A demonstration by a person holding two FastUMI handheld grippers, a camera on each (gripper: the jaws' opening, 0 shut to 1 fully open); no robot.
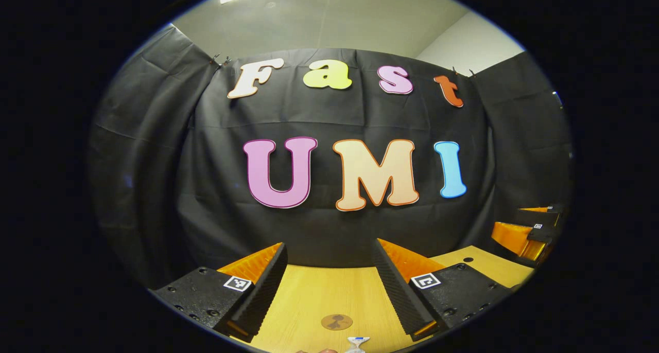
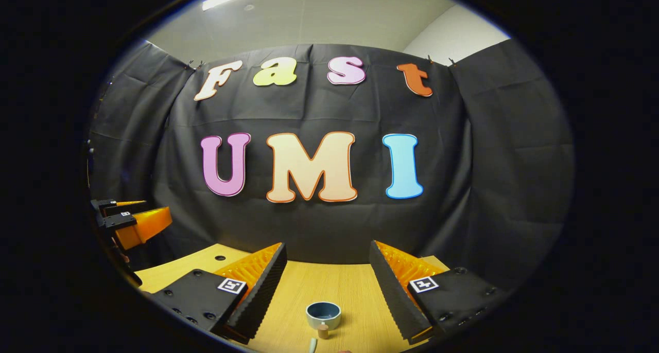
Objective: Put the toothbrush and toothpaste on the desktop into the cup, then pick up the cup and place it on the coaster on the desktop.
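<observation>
Both claws hang spread and empty above the tabletop (image 2: 355,286). The cup (image 2: 323,314) stands between the right claw (image 2: 327,281) fingers' lines; the coaster (image 1: 336,321) lies under the left claw (image 1: 329,283). Each should dip low first to find the toothbrush and toothpaste, barely visible at the near edge.

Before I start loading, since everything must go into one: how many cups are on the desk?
1. The cup stands on the desk between the right gripper fingers, in the right gripper view. Others may be hidden.
</observation>
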